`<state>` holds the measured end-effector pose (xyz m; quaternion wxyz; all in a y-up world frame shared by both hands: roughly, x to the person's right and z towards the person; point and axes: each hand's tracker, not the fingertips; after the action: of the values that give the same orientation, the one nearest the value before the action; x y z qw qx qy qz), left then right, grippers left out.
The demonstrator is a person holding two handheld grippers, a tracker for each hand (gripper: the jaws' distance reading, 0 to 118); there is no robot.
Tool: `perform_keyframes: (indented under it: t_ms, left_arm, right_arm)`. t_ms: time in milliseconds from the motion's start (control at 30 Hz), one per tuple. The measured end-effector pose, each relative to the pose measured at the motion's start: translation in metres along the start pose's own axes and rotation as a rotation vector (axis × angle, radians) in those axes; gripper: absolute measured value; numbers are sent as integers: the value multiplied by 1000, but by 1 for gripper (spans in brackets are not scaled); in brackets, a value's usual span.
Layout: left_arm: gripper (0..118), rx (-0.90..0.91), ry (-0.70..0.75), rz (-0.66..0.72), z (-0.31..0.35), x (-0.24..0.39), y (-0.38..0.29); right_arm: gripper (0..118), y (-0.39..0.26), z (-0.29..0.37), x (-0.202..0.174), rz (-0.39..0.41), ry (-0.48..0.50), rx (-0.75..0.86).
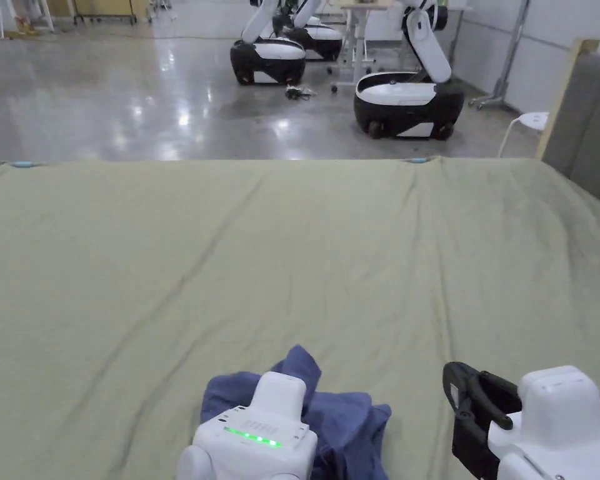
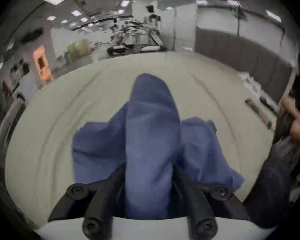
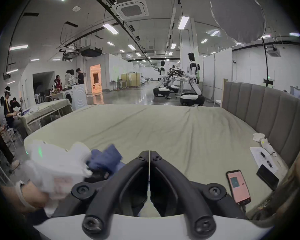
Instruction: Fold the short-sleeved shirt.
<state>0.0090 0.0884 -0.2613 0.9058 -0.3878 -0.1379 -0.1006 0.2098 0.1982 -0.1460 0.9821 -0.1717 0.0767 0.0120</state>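
Lying bunched at the near edge of the bed (image 1: 292,250), the blue shirt (image 1: 349,419) is a crumpled heap on the green sheet, left of the middle of that edge, with one lobe of cloth sticking up toward the far edge. The left gripper (image 2: 148,179) sits right over the heap; in the left gripper view a thick fold of the shirt (image 2: 151,131) runs up between the two black jaws, which stand a little apart with the cloth filling the gap and pressing against both, so the gripper has hold of that fold. In the head view its white body with a row of green lights covers the near part of the heap. The right gripper (image 3: 149,154) is off to the right of the shirt, near but apart from it, above bare sheet at the near edge; in the right gripper view its jaws meet tip to tip with only a hairline slit between them and nothing caught in them. The same view shows the shirt (image 3: 105,159) and the blurred left gripper to its left. A phone (image 3: 238,185) with a lit screen and a second, dark phone (image 3: 267,176) lie on the sheet toward the near right corner, by some papers (image 3: 263,159) along the grey padded headboard (image 3: 267,112) at the right edge
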Motion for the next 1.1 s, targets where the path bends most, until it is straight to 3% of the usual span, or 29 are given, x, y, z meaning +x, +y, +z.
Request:
perform_keyframes:
  t_ms: [100,133,200,233,400,433,500,567,700,767,867,1000,1067,1100]
  left_arm:
    - [17,-26,-2,14,-13,4,-9]
    - [40,-3,-33,52,-7,0,-9]
    - [94,32,-275,179,19,-25,-4]
    - [103,50,-347,233,30,-35,-2]
    - [100,228,-467,497,69,-98,-2]
    - [79,193,-457,549,65,-104,1]
    - [1,110,-504,589,48,-107,-4]
    - [4,40,-514,545,22,-79,-11]
    - [4,-55,-583,603,-33,-28,-20]
    - [3,-73,-569,518,-48,-11,-21]
    - [3,-55,-601,605,-38,-25,-19]
    - [4,98,-563,472,27,-61,-18]
    - [15,150,-556,497,56,-91,-26]
    - [39,169,-528,527,67,-113,-33]
  right_arm:
    - [5,-5,1,8,-10,-16,-8]
    - [5,-5,1,10,-16,-12,-10]
    - [6,-7,3,12,-12,-13,-5]
    - [6,-7,2,13,-7,-14,-5]
    - [5,-7,1,14,-21,-12,3]
    - [6,-8,1,13,-28,-12,5]
    - [6,-12,-1,9,-29,-9,-2]
    - [6,-17,-4,4,-25,3,-25]
    - [6,-22,-6,-2,-19,17,-66]
    - [6,-22,-8,-5,15,23,-101]
    - [6,-21,-15,-10,28,55,-129]
    - [6,-25,-60,-25,-59,175,-231]
    - [6,-36,-96,-31,-180,278,-293]
    - [6,-45,-114,-32,-237,301,-321]
